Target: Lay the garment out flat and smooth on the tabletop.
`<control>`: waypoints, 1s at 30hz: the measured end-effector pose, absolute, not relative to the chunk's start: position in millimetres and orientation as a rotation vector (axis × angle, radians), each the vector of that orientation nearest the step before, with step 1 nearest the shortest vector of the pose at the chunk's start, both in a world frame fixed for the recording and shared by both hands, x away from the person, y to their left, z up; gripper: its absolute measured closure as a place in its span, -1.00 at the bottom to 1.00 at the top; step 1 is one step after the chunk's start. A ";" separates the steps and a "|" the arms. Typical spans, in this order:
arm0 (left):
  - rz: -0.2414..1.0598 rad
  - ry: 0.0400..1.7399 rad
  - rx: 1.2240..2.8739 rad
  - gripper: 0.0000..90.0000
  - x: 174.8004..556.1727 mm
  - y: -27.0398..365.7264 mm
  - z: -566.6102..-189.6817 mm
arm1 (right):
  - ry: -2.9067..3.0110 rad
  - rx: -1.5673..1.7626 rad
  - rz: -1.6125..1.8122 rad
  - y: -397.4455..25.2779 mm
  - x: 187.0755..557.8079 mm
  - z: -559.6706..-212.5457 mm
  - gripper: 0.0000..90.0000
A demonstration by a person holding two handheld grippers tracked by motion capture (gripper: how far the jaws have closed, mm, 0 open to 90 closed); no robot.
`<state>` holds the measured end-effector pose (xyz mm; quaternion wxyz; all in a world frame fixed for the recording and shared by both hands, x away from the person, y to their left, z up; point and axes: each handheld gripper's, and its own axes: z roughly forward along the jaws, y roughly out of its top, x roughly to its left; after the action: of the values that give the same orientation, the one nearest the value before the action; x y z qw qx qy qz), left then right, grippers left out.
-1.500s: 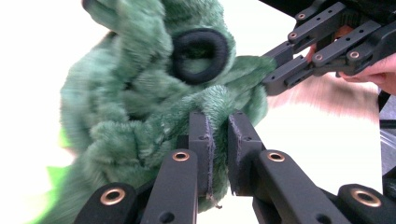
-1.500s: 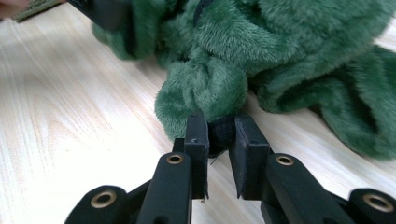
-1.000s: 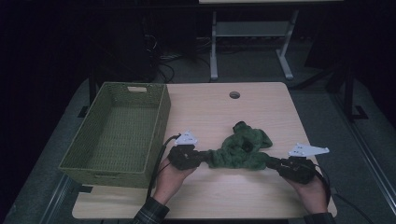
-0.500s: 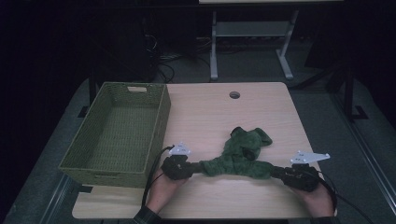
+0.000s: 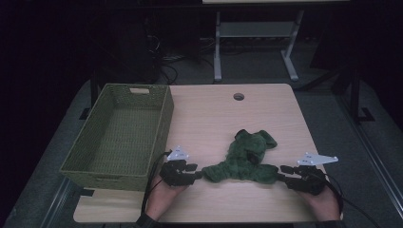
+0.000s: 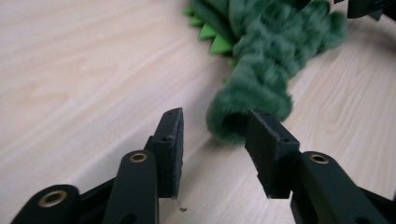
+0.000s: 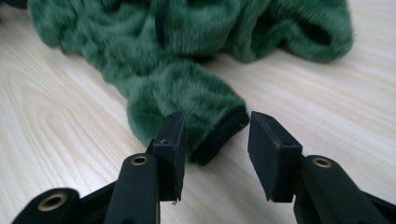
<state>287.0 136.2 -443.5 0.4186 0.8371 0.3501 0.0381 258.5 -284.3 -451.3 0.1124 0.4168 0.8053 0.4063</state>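
Note:
A fuzzy green plush garment lies spread on the wooden table, with light green spikes along one side. My left gripper sits at the garment's left end, open; the fuzzy sleeve end lies just beyond the jaws, nearer the right-hand one. My right gripper is at the garment's right end, open as well. A dark-edged cuff rests just ahead of its jaws, against the tip of the left-hand one.
A green woven basket stands empty at the table's left side, close to my left hand. A round cable hole is at the far middle. A white desk frame stands on the floor beyond.
Both grippers drew the garment toward the near edge and stretched it sideways, then opened. The two ends now lie loose on the table in front of the jaws.

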 end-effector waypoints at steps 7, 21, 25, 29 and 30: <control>0.109 0.818 2.081 0.16 308.4 121.6 -423.3 | 2.330 1.211 1.259 -276.7 265.0 -439.1 0.17; 0.103 0.670 2.104 -0.04 370.5 71.2 -413.6 | 2.342 1.242 1.227 -248.6 283.6 -441.5 -0.17; 0.093 0.617 2.096 -0.08 391.6 57.0 -413.7 | 2.344 1.234 1.211 -240.6 290.4 -443.1 -0.21; 0.071 0.591 2.077 -0.08 406.9 48.0 -417.3 | 2.345 1.243 1.198 -233.9 293.9 -444.1 -0.24; 0.071 0.591 2.077 -0.08 406.9 48.0 -417.3 | 2.346 1.233 1.197 -232.3 295.0 -444.8 -0.24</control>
<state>406.9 48.0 -417.3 0.4710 0.8480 0.2413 0.0290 295.0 -232.3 -444.8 0.1167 0.4212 0.8012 0.4088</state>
